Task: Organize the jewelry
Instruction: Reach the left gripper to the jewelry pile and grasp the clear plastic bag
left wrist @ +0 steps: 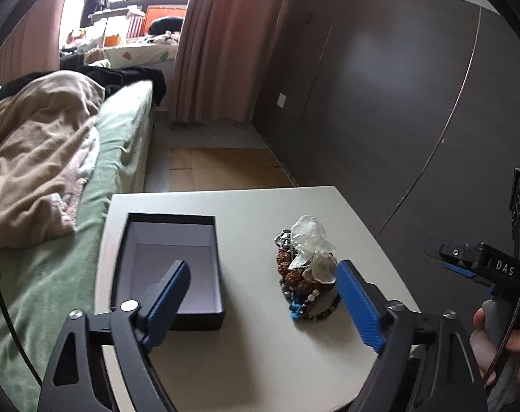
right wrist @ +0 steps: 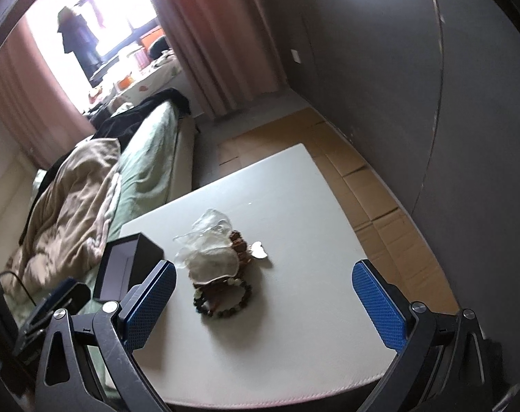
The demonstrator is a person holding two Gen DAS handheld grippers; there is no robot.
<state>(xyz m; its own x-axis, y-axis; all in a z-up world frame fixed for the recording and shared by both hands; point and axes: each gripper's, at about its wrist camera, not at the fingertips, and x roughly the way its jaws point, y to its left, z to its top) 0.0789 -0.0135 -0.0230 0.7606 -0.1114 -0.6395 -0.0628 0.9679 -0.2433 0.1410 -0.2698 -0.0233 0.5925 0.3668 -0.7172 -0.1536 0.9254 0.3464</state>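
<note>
Jewelry pile (left wrist: 308, 274) sits mid-table (left wrist: 260, 213), box (left wrist: 172, 267) at its 9 o'clock in the left wrist view. It lies at 1 o'clock from the left gripper (left wrist: 261, 304), beside the right-hand pad, running 12 to 6. Left looks nearer; right gripper (right wrist: 265, 304) has it at 11 o'clock. Both gape wide, empty.

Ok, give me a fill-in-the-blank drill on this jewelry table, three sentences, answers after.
1. The black box on the white table has nothing inside and no ____ on it.
2. The jewelry pile lies on the table, outside the ____.
3. Both the left gripper and the right gripper hold their blue fingers ____, gripping nothing.

Missing words: lid; box; open
</note>
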